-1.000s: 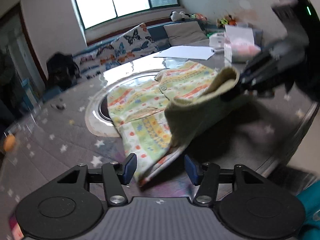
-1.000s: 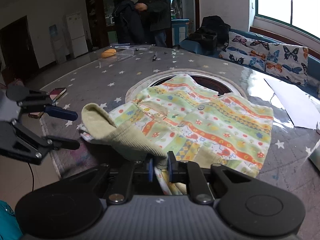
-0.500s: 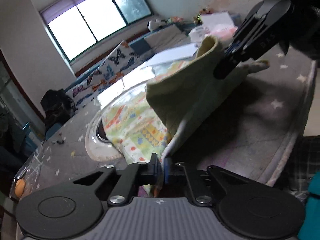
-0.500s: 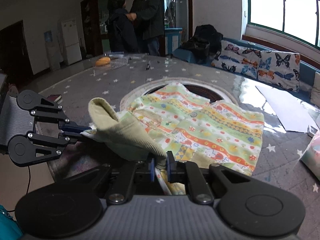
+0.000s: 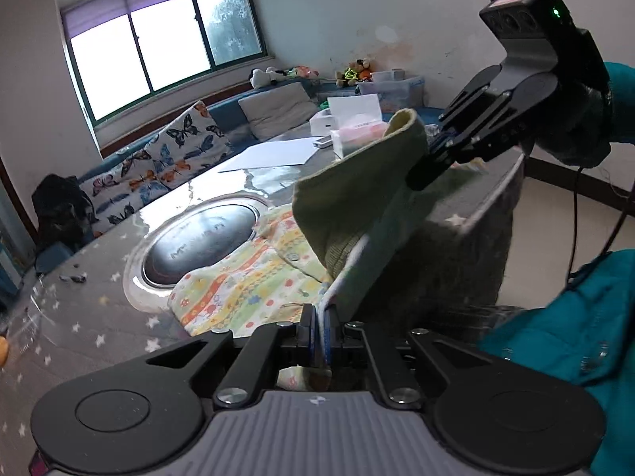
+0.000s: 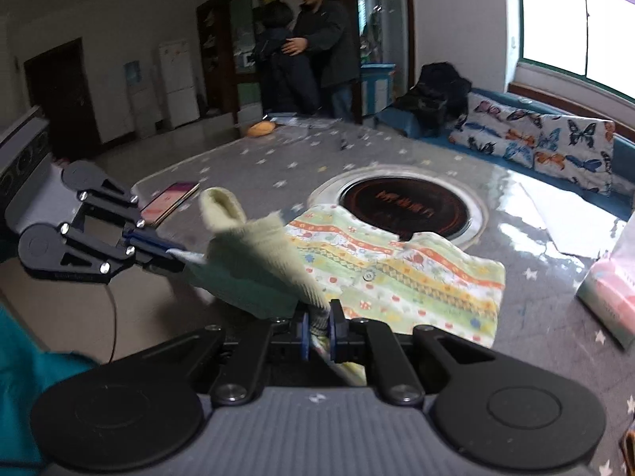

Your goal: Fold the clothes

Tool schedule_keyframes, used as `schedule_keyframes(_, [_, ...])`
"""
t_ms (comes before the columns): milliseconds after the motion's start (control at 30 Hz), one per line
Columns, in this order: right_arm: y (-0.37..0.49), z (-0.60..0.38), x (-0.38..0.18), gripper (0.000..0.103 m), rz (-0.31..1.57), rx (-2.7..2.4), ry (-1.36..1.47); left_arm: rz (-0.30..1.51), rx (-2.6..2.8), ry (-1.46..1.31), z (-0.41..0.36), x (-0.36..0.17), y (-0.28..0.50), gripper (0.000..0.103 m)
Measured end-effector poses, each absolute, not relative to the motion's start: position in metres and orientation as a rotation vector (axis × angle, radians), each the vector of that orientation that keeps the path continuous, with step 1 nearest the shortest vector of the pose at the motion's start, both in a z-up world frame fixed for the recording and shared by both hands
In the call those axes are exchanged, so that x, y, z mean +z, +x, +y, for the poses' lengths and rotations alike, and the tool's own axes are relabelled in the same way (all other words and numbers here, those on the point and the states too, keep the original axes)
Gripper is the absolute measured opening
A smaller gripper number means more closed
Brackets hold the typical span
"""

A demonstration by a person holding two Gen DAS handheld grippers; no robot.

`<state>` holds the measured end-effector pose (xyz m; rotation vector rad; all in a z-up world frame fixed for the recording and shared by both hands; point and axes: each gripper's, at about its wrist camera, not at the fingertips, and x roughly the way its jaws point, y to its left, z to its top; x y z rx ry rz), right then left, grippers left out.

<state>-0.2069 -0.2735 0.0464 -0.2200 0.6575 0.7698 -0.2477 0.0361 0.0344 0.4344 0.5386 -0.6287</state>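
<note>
A small patterned shirt with a pale green ribbed lining lies partly on the grey star-printed table. Its near side hangs lifted between both grippers. At the bottom of the left wrist view, my left gripper is shut on the shirt's white hem. My right gripper, high on the right, pinches the folded-over green edge. In the right wrist view the right gripper is shut on the lining, and the left gripper holds the other corner. The rest of the shirt lies flat beside the round hob.
A round black hob is set into the table's middle. A phone, white paper and a pink pack lie on the table. Two persons stand at the back. A butterfly-print sofa runs under the window.
The left gripper closed on the shirt's hem. Both grippers then rose and drew the shirt toward the near edge, uncovering most of the hob.
</note>
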Motion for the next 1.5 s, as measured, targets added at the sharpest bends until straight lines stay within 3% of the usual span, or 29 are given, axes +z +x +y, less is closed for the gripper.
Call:
schedule_keyframes(467, [-0.116,-0.245,0.066,0.008,0.616,0.744,-0.299,0.53,-0.49,0.332,0.047,0.048,-0.146,0.005])
schedule_keyframes(733, [-0.025,-0.213,0.016,0.009,0.706,0.666,-0.295,0.703,-0.385,0.278,0.048,0.006,-0.049,0.005])
schedule_keyframes(833, [-0.01,-0.208,-0.01,0.019,0.736,0.608,-0.276,0.769,-0.351,0.269,0.048,-0.012,-0.028,0.006])
schedule_keyframes(1067, [-0.018,-0.239,-0.03,0.024,0.737,0.506,-0.195,0.792,-0.319,0.296,0.05,-0.024,-0.02,0.018])
schedule_keyframes(1300, [-0.04,-0.274,-0.061,0.024,0.814,0.388,-0.159,0.793,-0.27,0.294,0.049,-0.028,-0.011,0.018])
schedule_keyframes(1500, [-0.059,-0.278,-0.05,0.024,0.836,0.377,-0.182,0.76,-0.258,0.262,0.044,-0.02,-0.008,0.018])
